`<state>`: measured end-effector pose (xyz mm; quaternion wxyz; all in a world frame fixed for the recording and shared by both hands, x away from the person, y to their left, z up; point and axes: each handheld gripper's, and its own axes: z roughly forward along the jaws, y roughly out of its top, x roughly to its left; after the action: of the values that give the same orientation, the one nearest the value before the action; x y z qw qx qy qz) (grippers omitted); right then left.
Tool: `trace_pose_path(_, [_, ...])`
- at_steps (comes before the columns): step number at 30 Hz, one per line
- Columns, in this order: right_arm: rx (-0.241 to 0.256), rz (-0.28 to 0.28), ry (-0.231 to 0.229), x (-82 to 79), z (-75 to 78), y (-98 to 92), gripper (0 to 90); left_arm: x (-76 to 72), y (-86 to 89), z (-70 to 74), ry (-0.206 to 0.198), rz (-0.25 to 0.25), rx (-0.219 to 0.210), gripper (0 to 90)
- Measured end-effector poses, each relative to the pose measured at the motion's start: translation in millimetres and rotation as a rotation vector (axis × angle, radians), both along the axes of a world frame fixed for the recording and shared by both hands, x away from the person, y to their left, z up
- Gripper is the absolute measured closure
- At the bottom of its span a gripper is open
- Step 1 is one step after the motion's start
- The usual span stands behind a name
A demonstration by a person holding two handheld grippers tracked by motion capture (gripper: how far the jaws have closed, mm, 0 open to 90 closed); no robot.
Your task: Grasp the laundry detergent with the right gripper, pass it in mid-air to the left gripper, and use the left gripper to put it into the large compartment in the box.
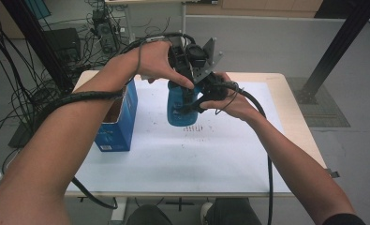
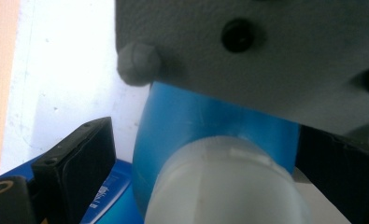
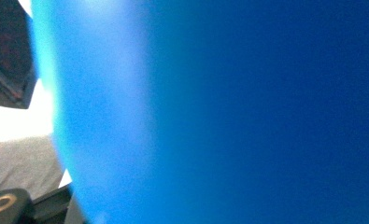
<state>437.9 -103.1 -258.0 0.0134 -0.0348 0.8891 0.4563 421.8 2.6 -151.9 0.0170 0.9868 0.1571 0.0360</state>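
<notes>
Blue bottle (image 1: 179, 107) held upright above the white sheet (image 1: 173, 154), right of the blue carton (image 1: 119, 119). Right gripper (image 1: 192, 104) clamps its body from the side. Left gripper (image 1: 185, 65) sits directly over the white cap (image 2: 224, 182), jaws straddling it (whether they are touching it, I cannot tell). Bottle's long axis runs vertical, in line with the left gripper.

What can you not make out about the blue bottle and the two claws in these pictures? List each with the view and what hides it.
- Blue bottle neck, high view: hidden by hands and both claws.
- White cap, left gripper view: blurred and cut off by the bottom edge.
- Right claw's grip, right gripper view: the bottle's blurred blue wall hides it.
- Blue box print, high view: too small to read.
</notes>
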Motion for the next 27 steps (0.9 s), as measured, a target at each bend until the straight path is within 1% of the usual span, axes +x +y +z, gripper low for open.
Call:
trace_pose_path(10, [-0.001, 0.001, 0.001, 0.1, -0.5, 0.5, 43.5, 0.1, 0.4, 0.5, 0.0, -0.002, 0.004, 5.7])
trace_pose_path(12, [-0.004, 0.003, -0.007, 0.4, -0.7, 0.7, 43.5, -0.1, 0.4, 0.4, -0.001, -0.001, 0.005, 5.8])
trace_pose_path(14, [-0.002, 0.002, 0.004, -0.3, -0.6, 0.8, 43.5, -0.2, 0.4, 0.1, 0.0, -0.002, 0.008, 5.8])
trace_pose_path(16, [-0.002, 0.002, 0.0, -0.3, -0.4, 0.8, 43.5, 0.0, 0.8, -0.1, 0.0, -0.001, 0.005, 5.8])
trace_pose_path(17, [-0.003, 0.002, -0.01, 0.3, -0.4, 0.7, 43.5, 0.0, 0.9, -0.2, 0.0, -0.001, 0.005, 5.8])
trace_pose_path(24, [-0.003, 0.003, -0.001, -0.5, -0.3, 0.5, 43.5, -0.7, 0.7, -0.8, 0.0, -0.001, 0.008, 6.0])
trace_pose_path(27, [-0.005, 0.006, -0.01, -0.4, -0.2, 0.7, 43.4, -0.9, 0.5, -1.1, -0.004, -0.002, 0.009, 6.3])
